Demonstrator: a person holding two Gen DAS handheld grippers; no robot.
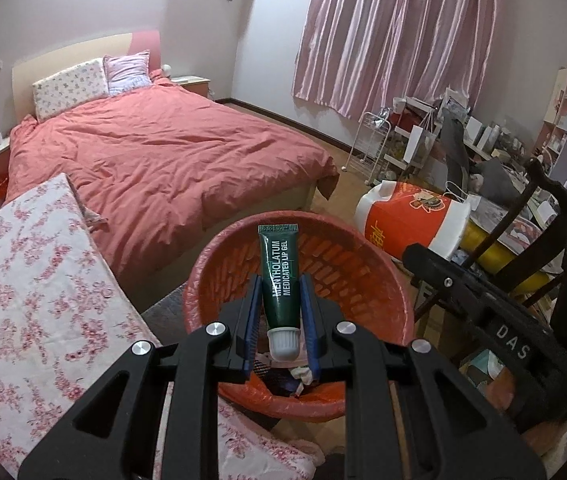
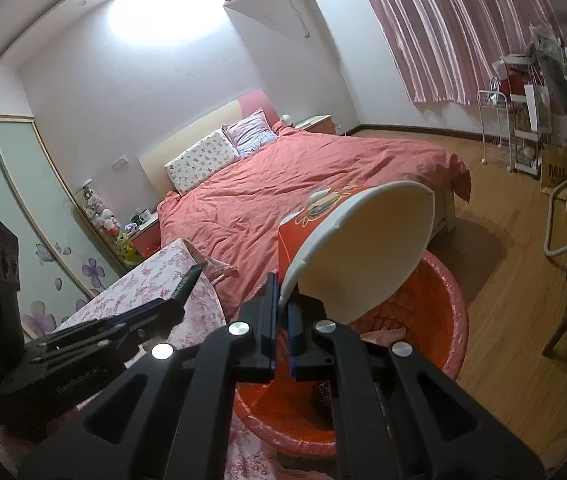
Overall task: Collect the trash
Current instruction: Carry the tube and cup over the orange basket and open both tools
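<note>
Disposal step: left gripper [image 1: 281, 312] clamps green lip-gel tube [image 1: 279, 276], right gripper [image 2: 281, 316] pinches white-rimmed orange paper bowl [image 2: 359, 248], both over red plastic wastebasket [image 1: 387, 280]; next, release.

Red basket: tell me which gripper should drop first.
Probably left. The left gripper holds the lip gel tube over the red basket; the right gripper's paper cup overhangs its rim.
</note>
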